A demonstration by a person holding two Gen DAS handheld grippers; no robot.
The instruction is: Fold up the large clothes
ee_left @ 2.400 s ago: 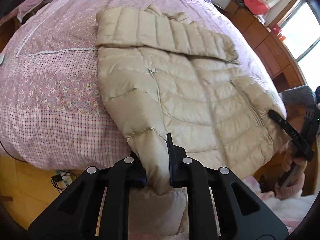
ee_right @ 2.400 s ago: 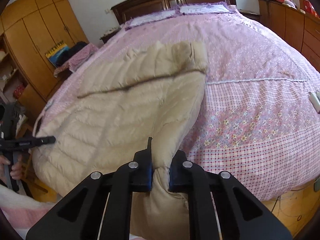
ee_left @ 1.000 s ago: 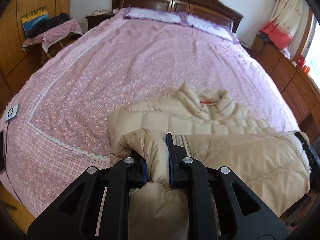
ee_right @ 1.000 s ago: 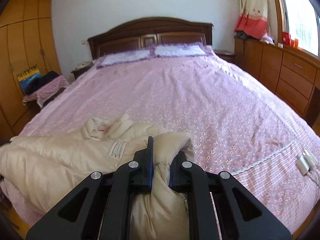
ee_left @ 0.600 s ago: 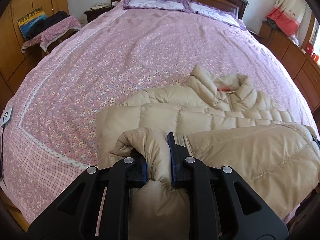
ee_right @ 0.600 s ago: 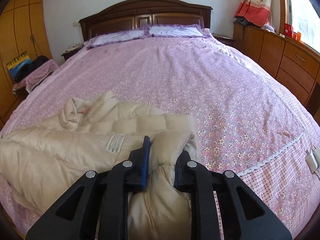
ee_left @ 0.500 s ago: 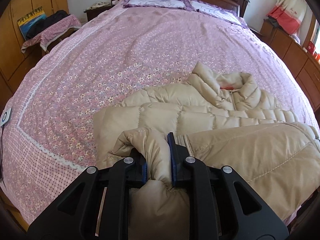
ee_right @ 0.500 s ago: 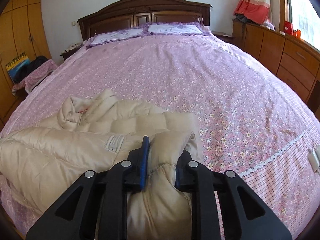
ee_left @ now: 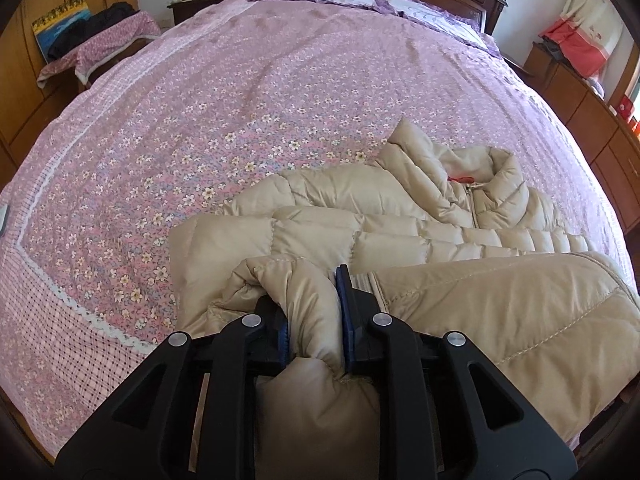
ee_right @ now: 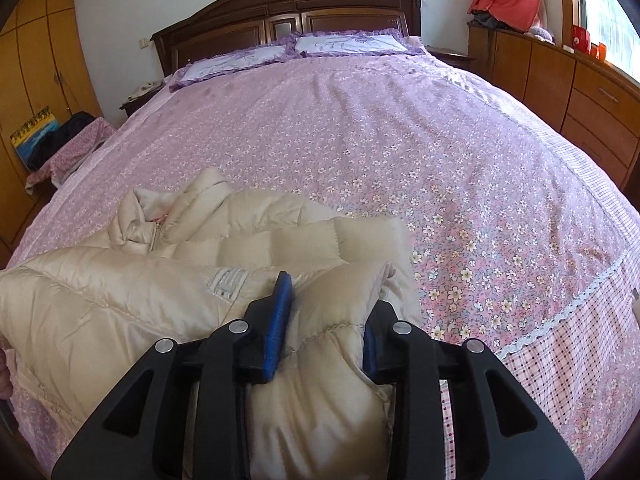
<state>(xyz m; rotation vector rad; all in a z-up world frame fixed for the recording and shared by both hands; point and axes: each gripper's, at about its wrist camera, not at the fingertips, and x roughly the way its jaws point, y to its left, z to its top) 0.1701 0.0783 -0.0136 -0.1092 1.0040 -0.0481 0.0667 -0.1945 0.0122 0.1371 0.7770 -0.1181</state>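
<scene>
A beige quilted down jacket (ee_left: 400, 236) lies on the pink floral bedspread (ee_left: 240, 120), its lower half folded up over the upper half, collar toward the headboard. My left gripper (ee_left: 312, 312) is shut on a bunched corner of the jacket's hem at the fold's left end. In the right wrist view the jacket (ee_right: 260, 248) fills the lower left. My right gripper (ee_right: 326, 320) holds the other hem corner loosely; its jaws stand wider apart, with padded fabric still between the blue pads (ee_right: 278, 320).
The bed's dark wooden headboard (ee_right: 288, 12) and two pillows (ee_right: 348, 44) are at the far end. A wooden dresser (ee_right: 580, 92) runs along the right side. A cloth-covered stool (ee_left: 100, 44) and wardrobes stand to the left.
Both grippers carried the jacket's hem up and forward over its upper half, then lowered it. The right gripper's jaws have spread apart over the last half second.
</scene>
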